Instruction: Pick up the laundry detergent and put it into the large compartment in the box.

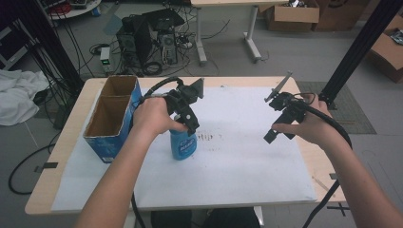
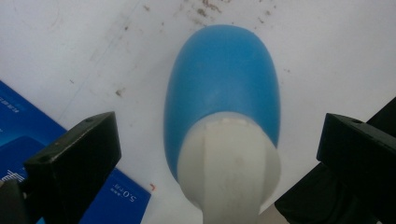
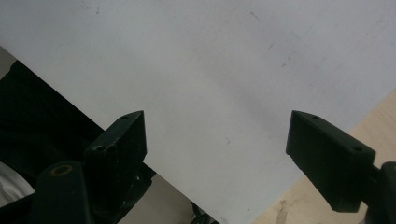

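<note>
**Left tool over the blue bottle, not yet closed**

I hold my left tool [image 1: 189,124] above the blue bottle [image 1: 183,144], which stands upright on the white sheet [image 1: 247,156] of the desk [image 1: 71,142], a little left of the middle of the high view, just beside the blue cardboard box [image 1: 110,118]. In the left gripper view I look down on the bottle [image 2: 223,88] and its white cap [image 2: 229,163]; my two jaws stand wide apart on both sides of the cap and touch nothing.

I judge the bottle is light plastic with a smooth, rounded body, so it can slip or tip over if I press on the shoulder. The cap looks stiffer and narrower. I think the best place to take hold is the cap or the neck just under it, with the jaws level.

My right tool [image 1: 278,124] waits at the right of the frame, jaws also apart, holding nothing, above the sheet near the desk edge.
</note>
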